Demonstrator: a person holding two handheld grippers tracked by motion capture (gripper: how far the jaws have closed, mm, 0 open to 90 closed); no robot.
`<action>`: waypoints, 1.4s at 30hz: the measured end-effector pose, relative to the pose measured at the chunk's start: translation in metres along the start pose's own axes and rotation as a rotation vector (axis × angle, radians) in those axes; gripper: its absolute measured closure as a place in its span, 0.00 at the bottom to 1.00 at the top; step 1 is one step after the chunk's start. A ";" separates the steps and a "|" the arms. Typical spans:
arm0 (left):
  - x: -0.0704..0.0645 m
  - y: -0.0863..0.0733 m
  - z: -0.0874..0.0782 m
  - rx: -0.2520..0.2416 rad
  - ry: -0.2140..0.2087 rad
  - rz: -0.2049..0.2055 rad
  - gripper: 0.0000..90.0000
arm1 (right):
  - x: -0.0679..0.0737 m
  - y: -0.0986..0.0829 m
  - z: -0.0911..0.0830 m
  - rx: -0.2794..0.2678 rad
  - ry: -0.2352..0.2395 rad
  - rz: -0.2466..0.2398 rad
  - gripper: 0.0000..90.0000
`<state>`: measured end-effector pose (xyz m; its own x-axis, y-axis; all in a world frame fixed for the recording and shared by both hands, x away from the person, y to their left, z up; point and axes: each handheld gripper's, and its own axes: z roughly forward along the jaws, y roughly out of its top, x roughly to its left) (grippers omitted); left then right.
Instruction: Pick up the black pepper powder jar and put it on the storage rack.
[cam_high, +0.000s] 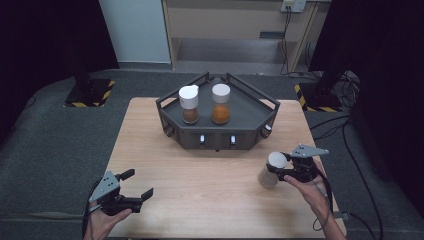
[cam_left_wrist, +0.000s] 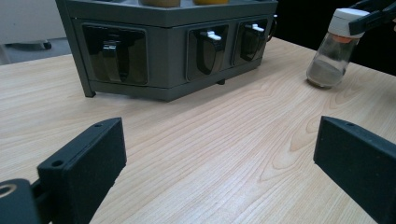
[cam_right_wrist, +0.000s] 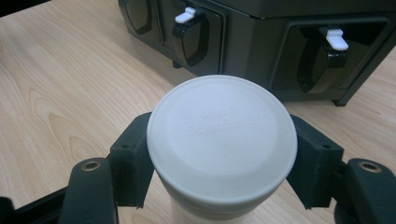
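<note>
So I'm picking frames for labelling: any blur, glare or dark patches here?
High view: table evenly lit, surroundings nearly black, held jar slightly smeared. Left gripper view: near jaws soft, rack sharp. Right gripper view: white lid soft, no harsh glare.

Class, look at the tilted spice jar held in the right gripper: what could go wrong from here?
1. The right gripper grips the spice jar only at its white cap; the tilted jar might slip or twist.
2. The rack already holds two jars; swinging in could knock them.

White-capped spice jar (cam_high: 272, 169) tilted, base on table, grey powder inside.
</note>
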<state>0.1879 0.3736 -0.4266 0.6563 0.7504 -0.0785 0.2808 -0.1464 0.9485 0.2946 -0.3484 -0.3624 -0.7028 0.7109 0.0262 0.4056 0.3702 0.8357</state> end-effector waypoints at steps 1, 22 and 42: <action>0.000 0.000 0.000 0.000 0.000 0.000 0.02 | 0.000 0.001 0.000 0.000 0.004 -0.003 0.38; 0.000 0.000 0.000 0.002 0.001 0.001 0.02 | -0.011 0.041 -0.006 -0.002 0.092 -0.041 0.38; 0.000 0.000 0.000 0.001 -0.001 0.000 0.02 | -0.020 0.105 -0.003 0.005 0.185 -0.112 0.38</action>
<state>0.1880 0.3739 -0.4266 0.6569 0.7498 -0.0789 0.2815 -0.1468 0.9482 0.3489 -0.3255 -0.2731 -0.8389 0.5433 0.0345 0.3216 0.4436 0.8365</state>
